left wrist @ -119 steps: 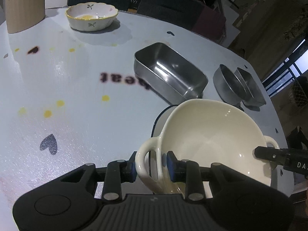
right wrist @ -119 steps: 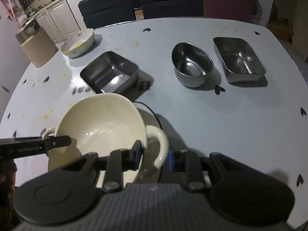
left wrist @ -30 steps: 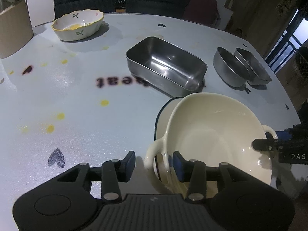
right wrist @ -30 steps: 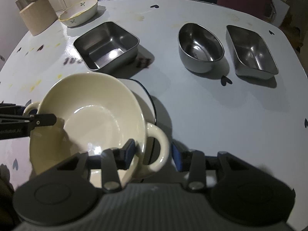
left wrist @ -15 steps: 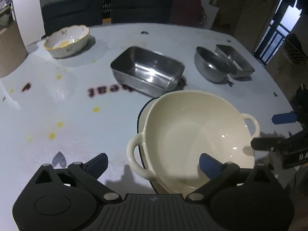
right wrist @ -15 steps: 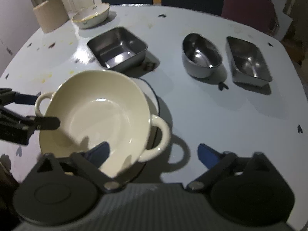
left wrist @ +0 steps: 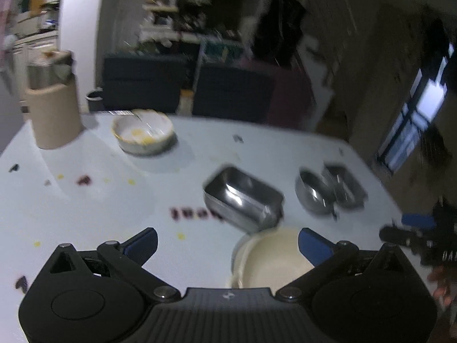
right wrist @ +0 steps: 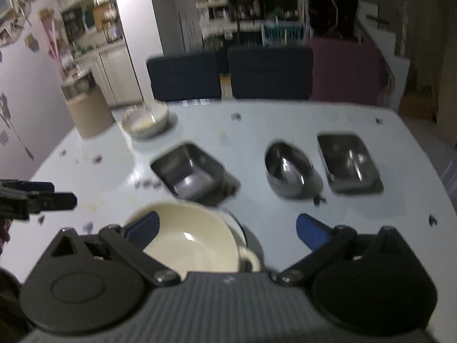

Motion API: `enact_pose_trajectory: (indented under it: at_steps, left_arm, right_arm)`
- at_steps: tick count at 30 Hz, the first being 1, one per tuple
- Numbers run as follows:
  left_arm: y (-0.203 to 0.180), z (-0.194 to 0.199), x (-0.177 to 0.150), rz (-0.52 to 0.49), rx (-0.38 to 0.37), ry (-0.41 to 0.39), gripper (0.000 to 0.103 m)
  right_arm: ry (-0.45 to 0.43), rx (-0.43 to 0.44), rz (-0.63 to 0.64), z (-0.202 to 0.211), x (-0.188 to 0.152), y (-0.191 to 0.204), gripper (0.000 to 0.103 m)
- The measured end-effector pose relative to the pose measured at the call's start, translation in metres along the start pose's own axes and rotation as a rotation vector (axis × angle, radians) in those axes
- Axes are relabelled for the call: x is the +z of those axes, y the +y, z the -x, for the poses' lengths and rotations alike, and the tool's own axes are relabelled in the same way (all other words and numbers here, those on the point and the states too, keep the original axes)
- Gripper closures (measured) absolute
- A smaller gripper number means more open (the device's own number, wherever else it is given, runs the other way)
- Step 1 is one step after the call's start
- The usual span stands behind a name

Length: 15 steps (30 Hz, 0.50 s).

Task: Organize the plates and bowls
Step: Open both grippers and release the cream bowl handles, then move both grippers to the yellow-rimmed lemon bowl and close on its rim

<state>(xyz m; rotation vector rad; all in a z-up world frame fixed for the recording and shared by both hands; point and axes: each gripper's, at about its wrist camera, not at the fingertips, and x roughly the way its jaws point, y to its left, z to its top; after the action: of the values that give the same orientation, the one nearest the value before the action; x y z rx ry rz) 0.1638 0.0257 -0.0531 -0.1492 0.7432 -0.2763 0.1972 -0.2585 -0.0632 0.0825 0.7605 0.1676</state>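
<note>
Both grippers are spread wide and hold nothing. Left gripper [left wrist: 227, 241] hangs above the table [left wrist: 85, 200] with the cream bowl [left wrist: 274, 260] low between its fingers, nearer the right fingertip and clear of both. Right gripper [right wrist: 227, 227] hangs likewise, with that bowl [right wrist: 188, 240] below and toward its left finger; one loop handle [right wrist: 248, 258] shows near the gripper body. The bowl sits on a dark-rimmed plate [right wrist: 238, 224], of which only an edge shows.

Just beyond the bowl stands a square steel tray [right wrist: 187, 173]. To its right are an oval steel bowl [right wrist: 287, 171] and, close beside it, a long steel tray [right wrist: 347, 161]; whether these two touch is unclear. At the far left of the table sits a white bowl with yellow inside [left wrist: 142, 134], and beside it a tan canister [left wrist: 52, 114]. Dark chairs [right wrist: 228, 74] line the far edge. Both views are blurred. Each gripper shows at the edge of the other's view, the right one [left wrist: 411, 233] by the table's right side.
</note>
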Motion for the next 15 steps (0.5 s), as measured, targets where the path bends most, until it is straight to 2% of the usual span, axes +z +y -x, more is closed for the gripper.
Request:
enact_pose_trajectory:
  at_steps: [4, 8, 15]
  left_arm:
    - [0.018, 0.011, 0.019, 0.040, 0.035, -0.074, 0.000]
    - [0.038, 0.009, 0.038, 0.093, 0.055, -0.112, 0.000]
    - [0.058, -0.009, 0.080, 0.077, 0.166, -0.180, 0.000]
  right_arm:
    - [-0.057, 0.023, 0.016, 0.000, 0.016, 0.013, 0.000]
    - [-0.093, 0.062, 0.039, -0.007, 0.041, 0.033, 0.000]
    - [-0.137, 0.150, 0.037, -0.039, 0.095, 0.074, 0.000]
